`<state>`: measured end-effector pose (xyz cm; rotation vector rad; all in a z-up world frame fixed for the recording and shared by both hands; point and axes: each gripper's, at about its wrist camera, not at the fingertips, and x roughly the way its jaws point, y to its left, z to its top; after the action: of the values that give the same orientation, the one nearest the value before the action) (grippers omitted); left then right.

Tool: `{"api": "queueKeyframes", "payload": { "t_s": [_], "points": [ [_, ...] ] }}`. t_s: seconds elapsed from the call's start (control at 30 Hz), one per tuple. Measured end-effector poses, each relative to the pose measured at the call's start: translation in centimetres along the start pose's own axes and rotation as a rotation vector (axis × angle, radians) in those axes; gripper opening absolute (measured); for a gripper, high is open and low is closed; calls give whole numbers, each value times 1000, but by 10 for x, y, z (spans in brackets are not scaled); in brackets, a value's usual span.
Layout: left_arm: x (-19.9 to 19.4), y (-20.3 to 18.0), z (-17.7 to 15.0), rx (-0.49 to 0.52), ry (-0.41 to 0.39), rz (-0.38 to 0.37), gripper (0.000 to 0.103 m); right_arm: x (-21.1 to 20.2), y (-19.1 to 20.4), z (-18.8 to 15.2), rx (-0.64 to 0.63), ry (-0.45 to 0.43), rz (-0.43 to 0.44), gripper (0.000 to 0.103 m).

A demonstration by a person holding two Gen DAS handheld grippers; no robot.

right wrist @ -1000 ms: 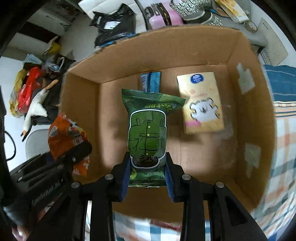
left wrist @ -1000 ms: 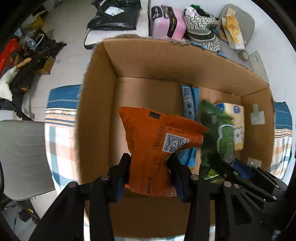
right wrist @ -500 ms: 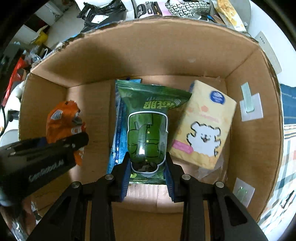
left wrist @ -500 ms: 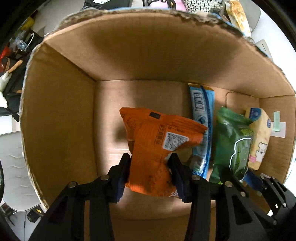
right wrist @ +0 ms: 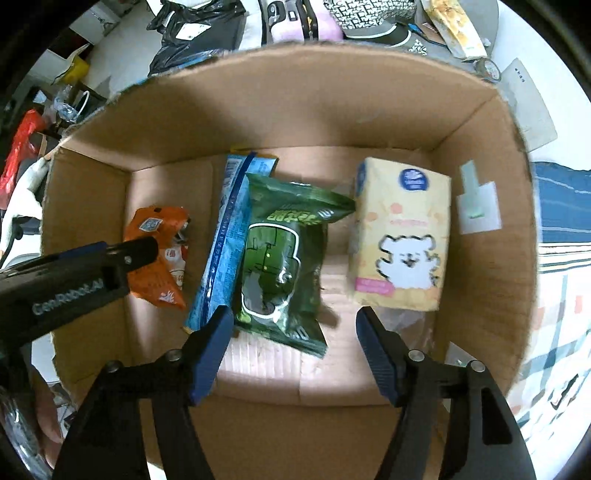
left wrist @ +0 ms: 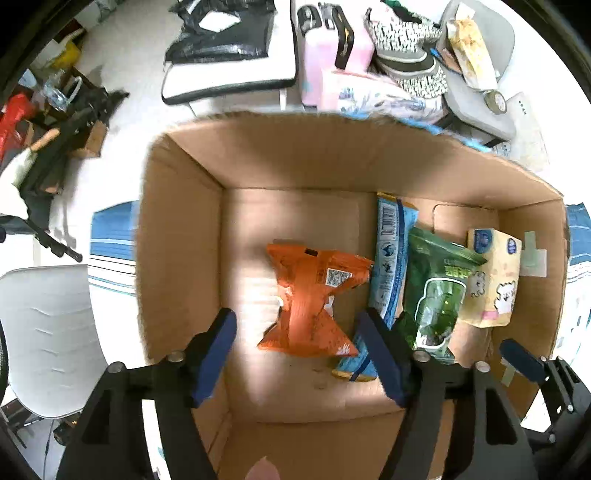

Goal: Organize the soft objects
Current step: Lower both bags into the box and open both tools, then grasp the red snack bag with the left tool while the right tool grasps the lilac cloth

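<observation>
An open cardboard box [left wrist: 177, 229] [right wrist: 480, 155] holds several soft packs. An orange snack bag [left wrist: 310, 295] [right wrist: 155, 266] lies on the box floor at the left. A blue pack [left wrist: 388, 258] [right wrist: 225, 240] lies beside it, then a green pack [left wrist: 436, 291] [right wrist: 284, 266], then a yellow tissue pack with a white bear [left wrist: 491, 277] [right wrist: 402, 236]. My left gripper [left wrist: 299, 347] is open above the orange bag, holding nothing. My right gripper [right wrist: 295, 343] is open above the green pack, holding nothing.
The box stands on a checked and striped cloth [left wrist: 110, 236] [right wrist: 561, 288]. Behind it are a pink case [left wrist: 328, 51], patterned bags [left wrist: 406, 48] and a black bag [left wrist: 221, 33]. A white chair [left wrist: 44, 332] stands at the left.
Both grippers opened and let go: the orange bag and the green pack now lie on the box floor. Both grippers have pulled back up out of the box.
</observation>
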<state>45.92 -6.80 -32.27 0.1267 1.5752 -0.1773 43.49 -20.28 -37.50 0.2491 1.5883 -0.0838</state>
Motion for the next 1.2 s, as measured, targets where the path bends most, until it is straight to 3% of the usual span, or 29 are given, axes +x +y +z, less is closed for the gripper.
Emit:
{"api": "queueKeyframes", "payload": {
  "t_s": [0.03,0.1,0.23,0.3,0.37,0.7,1.2],
  "points": [
    [-5,2,-3,4,-10,3,86,-4,1,-3,-3,0,-8,75],
    [-16,3,-15,6,-32,8,95,-12,1,-9,-9,-5,-15,75],
    [-27,9,-30,7,-63,4,95,-24,-2,-16,-14,2,-16,77],
    [-32,12,-39,0,-79,-3,95,-33,-3,-20,-22,-5,-23,94],
    [-33,10,-45,-9,-95,-12,95,-36,0,-27,-29,-15,-37,98],
    [-74,9,-103,-19,-212,9,95,-72,-9,-78,-42,-101,-84,101],
    [-143,3,-176,-7,-341,25,95,-139,1,-152,-88,-203,-63,101]
  ]
}}
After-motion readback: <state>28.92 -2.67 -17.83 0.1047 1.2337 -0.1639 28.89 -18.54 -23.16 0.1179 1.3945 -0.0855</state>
